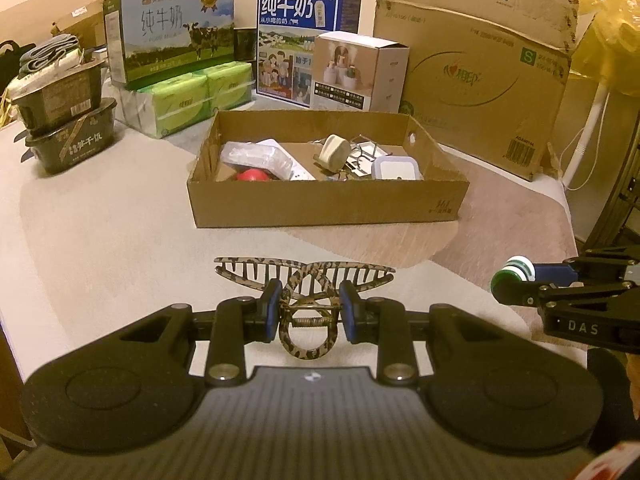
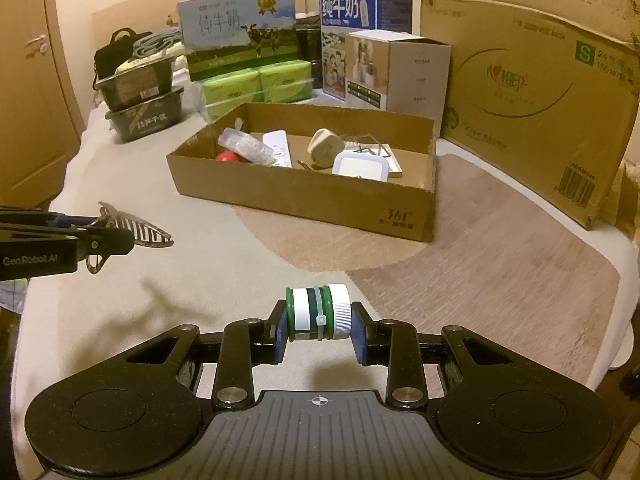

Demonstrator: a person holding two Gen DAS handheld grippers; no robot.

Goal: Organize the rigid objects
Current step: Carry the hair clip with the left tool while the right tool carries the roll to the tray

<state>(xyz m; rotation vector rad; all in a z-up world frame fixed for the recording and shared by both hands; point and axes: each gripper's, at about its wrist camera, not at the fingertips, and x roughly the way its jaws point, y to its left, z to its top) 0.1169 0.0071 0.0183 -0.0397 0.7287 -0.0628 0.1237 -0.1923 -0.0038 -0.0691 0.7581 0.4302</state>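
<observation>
Tortoiseshell plastic: that is the hair claw (image 1: 305, 294) your left gripper (image 1: 308, 314) has clamped, low in the centre of the left wrist view. The blue pads squeeze its two looped handles from either side, spring between them, with the toothed jaws fanning out ahead. It is probably light and stiff but brittle, and the thin teeth look easy to snap, so the handles by the hinge seem the right hold. Squeezing there may part the teeth a little.

Your right gripper (image 2: 319, 330) is closed on a small green and white bottle (image 2: 319, 314), low in the centre of the right wrist view. It lies sideways, pads on its base and its ribbed white cap. It likely weighs little, is hard, and its smooth round body could roll once set down, so an end-to-end hold suits it.

Both items hang clear above the pale bed cover (image 1: 100, 220). Ahead, mid-frame, sits an open cardboard tray (image 1: 328, 204) already holding a red ball (image 1: 252, 176), a white remote (image 1: 286, 162), a beige plug (image 1: 332, 152) and a square white light (image 1: 394, 168). Beyond it stand milk cartons (image 1: 176, 32), green tissue packs (image 1: 188, 100) and a large box (image 1: 476, 60).
</observation>
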